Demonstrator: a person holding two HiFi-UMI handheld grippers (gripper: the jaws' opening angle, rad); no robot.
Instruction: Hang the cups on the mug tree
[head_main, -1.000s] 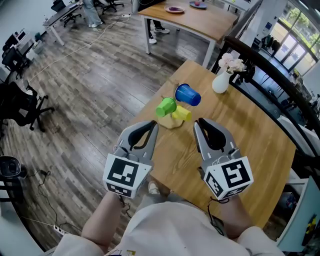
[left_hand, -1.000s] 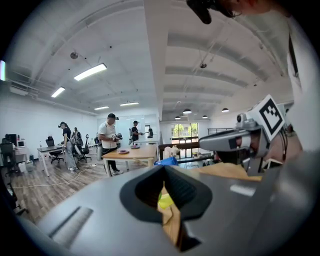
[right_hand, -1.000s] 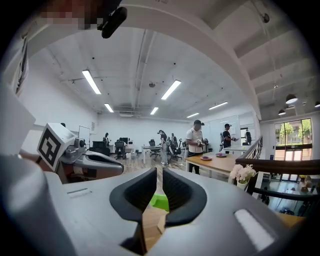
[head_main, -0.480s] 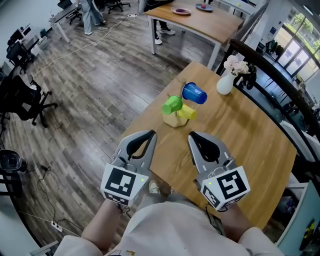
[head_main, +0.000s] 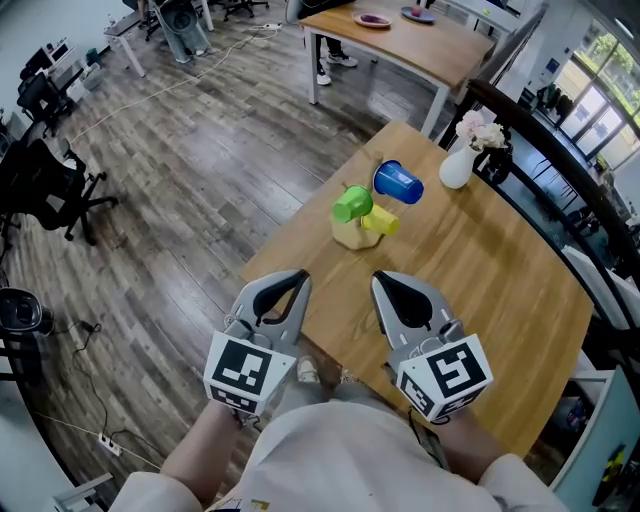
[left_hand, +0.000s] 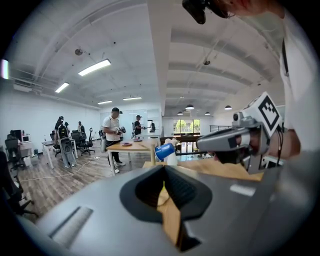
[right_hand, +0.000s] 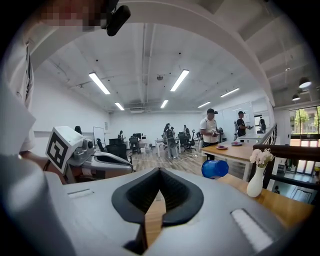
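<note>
1. Left gripper (head_main: 288, 278): jaws together, nothing between them; at the near edge of the worktop (head_main: 480, 280).
2. Right gripper (head_main: 392, 280): jaws just closed together, empty; over the worktop.
3. Mug tree (head_main: 352, 236): far corner, well apart from both grippers; carries blue cup (head_main: 398, 183), green cup (head_main: 351, 204), yellow cup (head_main: 381, 220).
4. White vase (head_main: 460, 168): near the blue cup.

An open-plan office surrounds my wooden table (head_main: 520, 270): grey-brown plank floor (head_main: 200, 150), black office chairs (head_main: 50, 190) off to the left, a second wooden table (head_main: 420, 45) beyond. A dark railing (head_main: 495, 93) runs along my table's far side, with windows (head_main: 600, 50) behind it. Strip lights (left_hand: 94, 67) glow on the white ceiling (left_hand: 160, 30).
</note>
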